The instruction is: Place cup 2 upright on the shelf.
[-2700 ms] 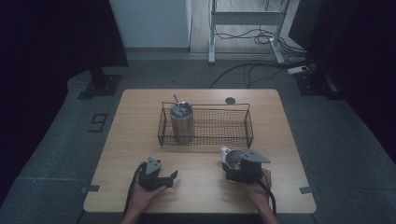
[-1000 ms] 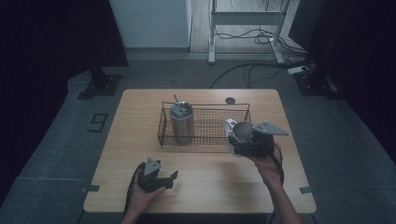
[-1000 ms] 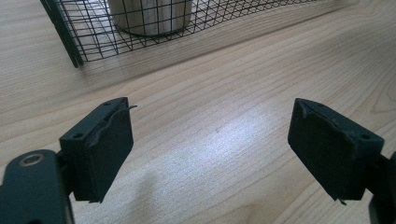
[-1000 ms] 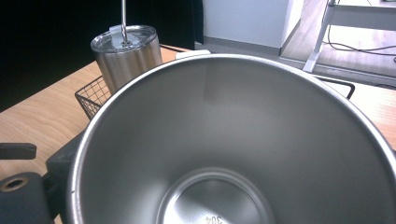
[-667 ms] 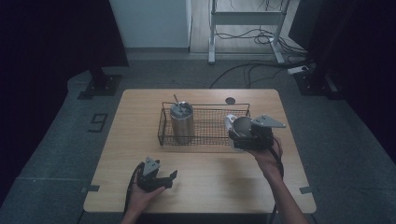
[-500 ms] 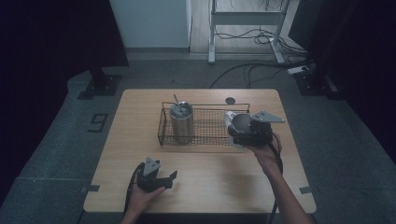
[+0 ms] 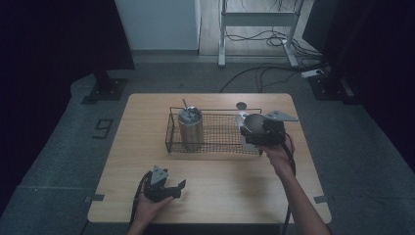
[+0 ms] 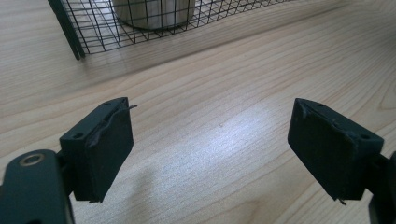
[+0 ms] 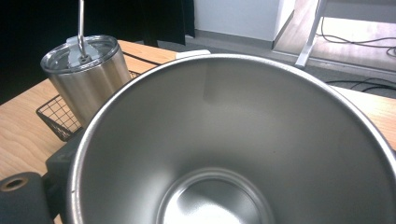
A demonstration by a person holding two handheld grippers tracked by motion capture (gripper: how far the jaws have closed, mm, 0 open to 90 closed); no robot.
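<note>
Nearest the person, the left hand (image 7: 147, 208) rests at the front edge of the wooden counter (image 7: 230, 196) with the left gripper (image 7: 172, 188) low over the bare wood. In the left gripper view its two black jaws stand well apart, released, with nothing but wood grain between them. Farther in and to the right, the right hand (image 7: 275, 154) holds the right gripper (image 7: 252, 138) up at the right end of the wire basket (image 7: 215, 148), its jaws clenched on a steel cup (image 7: 254, 122). The right gripper view looks straight into the cup's shiny, empty inside, with one jaw just visible against its outer wall at the lower left. From above, the cup sits over the basket's right end; whether it touches the mesh cannot be told. At the basket's left end a steel tumbler (image 7: 190, 128) stands upright inside, lidded, with a straw (image 7: 186, 104) rising from the lid. Behind the basket a small dark round thing (image 7: 241, 105) lies on the counter. Beyond, cables (image 7: 264, 73) trail over the floor.
</note>
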